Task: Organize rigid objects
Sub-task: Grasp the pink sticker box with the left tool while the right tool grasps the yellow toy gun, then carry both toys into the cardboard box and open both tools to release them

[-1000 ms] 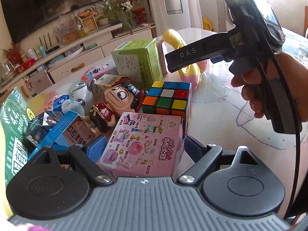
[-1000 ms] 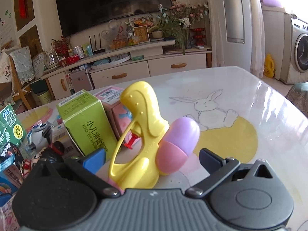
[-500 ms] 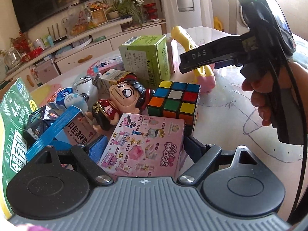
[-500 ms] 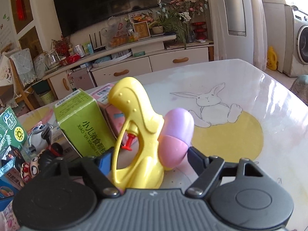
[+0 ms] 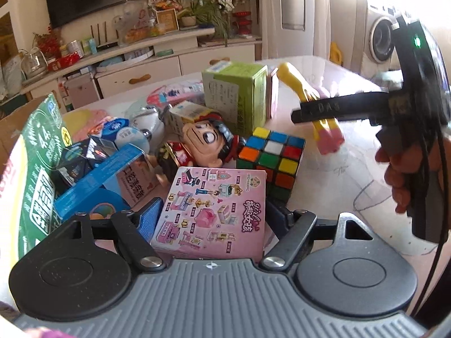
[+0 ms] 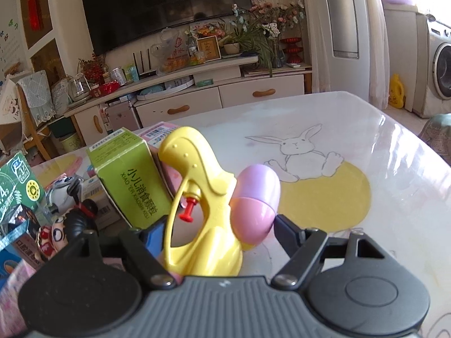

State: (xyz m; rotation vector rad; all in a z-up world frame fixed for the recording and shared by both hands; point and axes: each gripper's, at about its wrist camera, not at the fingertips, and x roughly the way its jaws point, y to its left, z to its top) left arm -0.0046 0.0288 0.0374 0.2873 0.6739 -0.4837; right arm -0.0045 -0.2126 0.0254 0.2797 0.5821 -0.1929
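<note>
Standing on the tabletop [image 6: 366, 152], the yellow water gun [image 6: 203, 211] rises upright between the spread fingers of my right gripper [image 6: 218, 229], not yet clamped, while my left gripper [image 5: 215, 211] straddles the flat pink box [image 5: 214, 211], apparently gripping it.

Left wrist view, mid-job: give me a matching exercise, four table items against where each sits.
Items:
1. pink sticker box
2. Rubik's cube
3. green carton
4. yellow water gun

Places:
A. between the right tongs
B. between the left tongs
C. just beyond the pink box
D. behind the cartoon figurine

Pairs: 1-B, 2-C, 3-D, 4-A
</note>
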